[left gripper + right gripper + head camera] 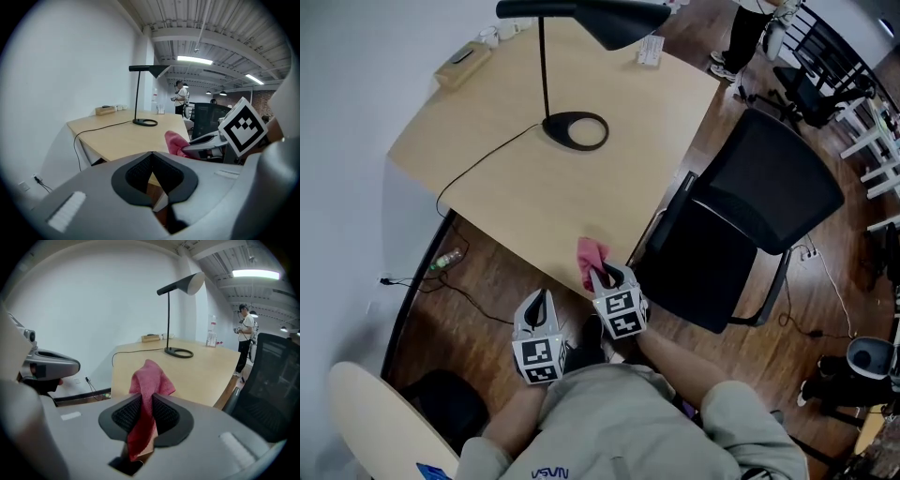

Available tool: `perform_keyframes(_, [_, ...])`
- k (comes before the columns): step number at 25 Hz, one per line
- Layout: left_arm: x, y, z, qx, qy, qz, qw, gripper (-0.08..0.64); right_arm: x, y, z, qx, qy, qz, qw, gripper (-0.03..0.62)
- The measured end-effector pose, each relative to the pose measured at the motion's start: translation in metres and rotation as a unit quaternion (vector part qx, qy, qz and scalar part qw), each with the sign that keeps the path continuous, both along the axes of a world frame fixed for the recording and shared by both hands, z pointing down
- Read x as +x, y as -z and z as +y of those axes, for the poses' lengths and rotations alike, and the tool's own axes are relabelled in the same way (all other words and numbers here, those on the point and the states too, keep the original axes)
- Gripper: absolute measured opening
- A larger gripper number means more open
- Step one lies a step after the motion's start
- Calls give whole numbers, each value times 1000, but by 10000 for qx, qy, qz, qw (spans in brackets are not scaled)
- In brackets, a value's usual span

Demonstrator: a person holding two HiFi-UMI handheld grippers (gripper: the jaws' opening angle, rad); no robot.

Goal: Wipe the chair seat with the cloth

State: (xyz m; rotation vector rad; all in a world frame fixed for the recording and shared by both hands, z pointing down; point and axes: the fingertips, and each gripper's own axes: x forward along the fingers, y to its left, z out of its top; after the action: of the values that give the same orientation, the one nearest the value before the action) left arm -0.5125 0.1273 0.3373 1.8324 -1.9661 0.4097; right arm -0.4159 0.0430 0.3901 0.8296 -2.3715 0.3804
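A pink cloth [147,385] is clamped between the jaws of my right gripper [146,414], sticking up past the tips and hanging down behind them. In the head view the right gripper [610,277] holds the cloth [590,260] just over the near edge of the wooden desk [553,187]. The black office chair seat [703,267] lies to its right, with the backrest [773,178] beyond. My left gripper [537,305] hangs to the left, over the floor, jaws together with nothing between them. The left gripper view shows its closed tips [152,174] and the cloth [174,142] in the other gripper.
A black desk lamp [575,129] with its cable stands on the desk, with a small box [462,62] and cups at the far corner. A person [748,33] stands beyond the desk. More chairs and white frames stand at the right. A bottle [445,260] lies under the desk.
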Motion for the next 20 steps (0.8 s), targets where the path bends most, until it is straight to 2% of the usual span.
perform_keyframes(9, [-26, -14, -3, -140, 200, 80, 9997, 5, -14, -46, -13, -320, -40, 437, 9985, 69])
perform_keyframes(16, [-20, -15, -9, -156, 47, 166, 9997, 5, -17, -51, -15, -636, -51, 380, 9972, 94])
perform_keyframes(20, [-9, -7, -16, -79, -179, 260, 9995, 5, -5, -30, -16, -679, -228, 216, 9972, 114])
